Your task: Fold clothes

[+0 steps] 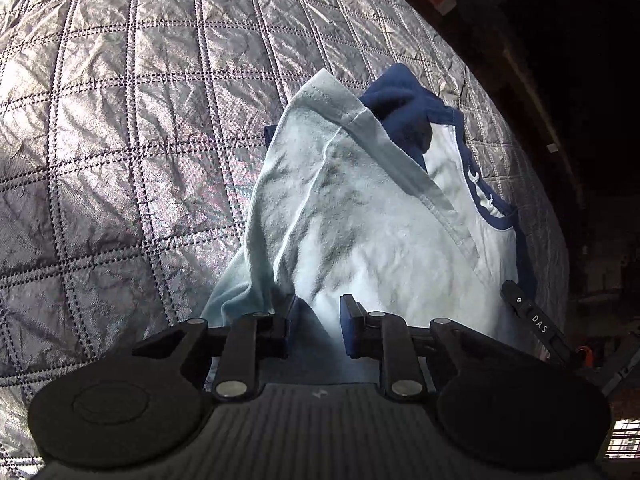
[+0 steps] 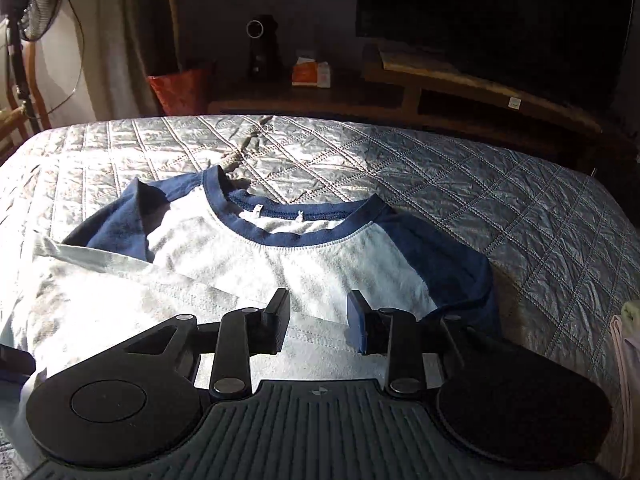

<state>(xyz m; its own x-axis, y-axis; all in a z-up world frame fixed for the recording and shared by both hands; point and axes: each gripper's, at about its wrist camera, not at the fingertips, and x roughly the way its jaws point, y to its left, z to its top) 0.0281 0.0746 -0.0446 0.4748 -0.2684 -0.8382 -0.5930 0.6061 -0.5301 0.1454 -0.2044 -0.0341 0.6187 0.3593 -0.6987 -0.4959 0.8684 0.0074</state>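
Both pairs of fingers stood parted with nothing pinched between them: the left gripper hung over the pale body of the shirt with a gap between its pads, and the right gripper hovered above the same shirt with its fingers set wider apart, the cloth lying below rather than between them. In the left wrist view, the tip of the other tool showed at the shirt's right edge. The shirt itself, white with navy sleeves and a navy collar band, lay on the quilted silver bedspread, its lower part folded up over the chest and one sleeve tucked under that flap. Sunlight fell across the cloth in patches. Beyond the bed's far edge stood a low wooden shelf unit, a dark screen above it, an orange box, a red bin and a standing fan at the left.
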